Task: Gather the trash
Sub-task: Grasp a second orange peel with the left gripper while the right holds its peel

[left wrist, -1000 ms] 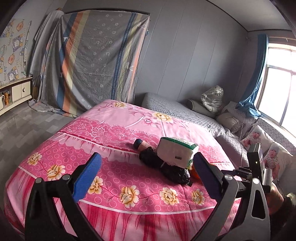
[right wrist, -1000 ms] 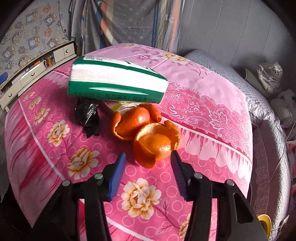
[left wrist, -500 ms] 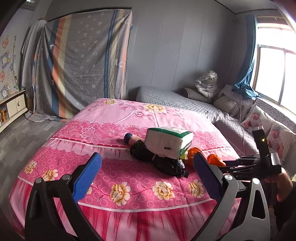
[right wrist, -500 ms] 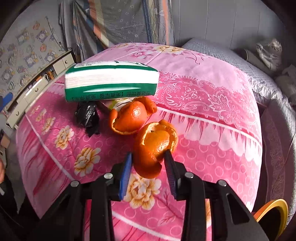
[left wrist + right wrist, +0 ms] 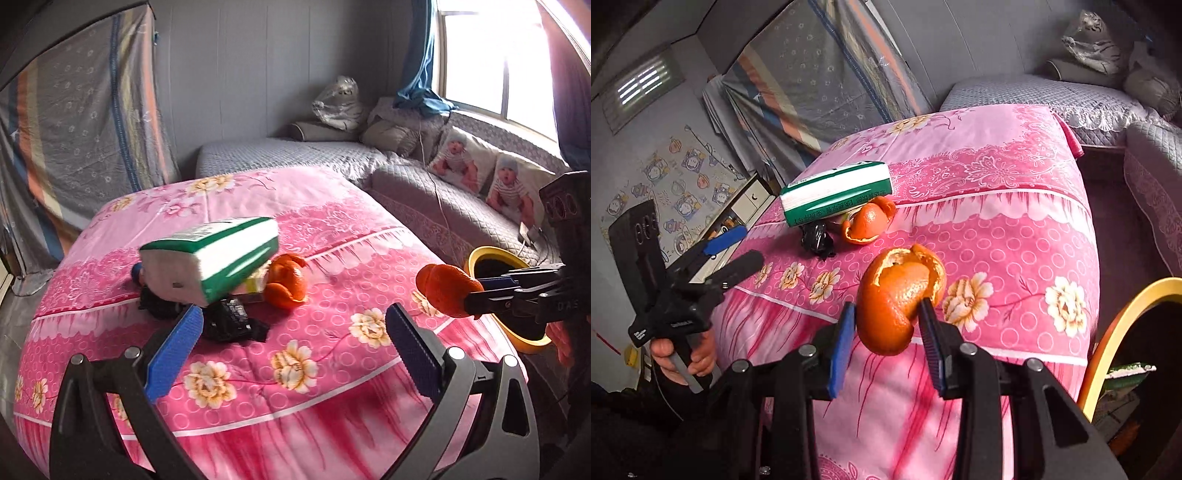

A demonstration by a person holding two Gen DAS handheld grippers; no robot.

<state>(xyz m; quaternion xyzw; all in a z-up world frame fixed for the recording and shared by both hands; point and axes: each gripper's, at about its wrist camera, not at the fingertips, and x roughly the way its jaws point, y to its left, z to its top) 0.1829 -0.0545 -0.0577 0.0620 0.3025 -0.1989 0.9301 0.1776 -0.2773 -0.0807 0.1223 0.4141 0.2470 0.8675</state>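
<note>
I've lifted the peel (image 5: 899,297) off the bed (image 5: 1015,236), right fingers (image 5: 886,321) clamped on it for the bin (image 5: 1123,325); left fingers (image 5: 293,341) gape empty.

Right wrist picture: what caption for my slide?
Right gripper holds orange peel beside yellow bin.

Bin (image 5: 1123,325): I see only part of its yellow rim, cut by the right-wrist frame's right edge; contents dim, unidentifiable. Green-and-white carton (image 5: 218,264): motion-blurred in my left view, print unreadable. Black bag (image 5: 229,321): partly hidden under the carton. Blue-capped item (image 5: 136,272): mostly hidden behind the carton, kind unclear. Yellowish item (image 5: 255,285) under the carton: too little showing to identify.
</note>
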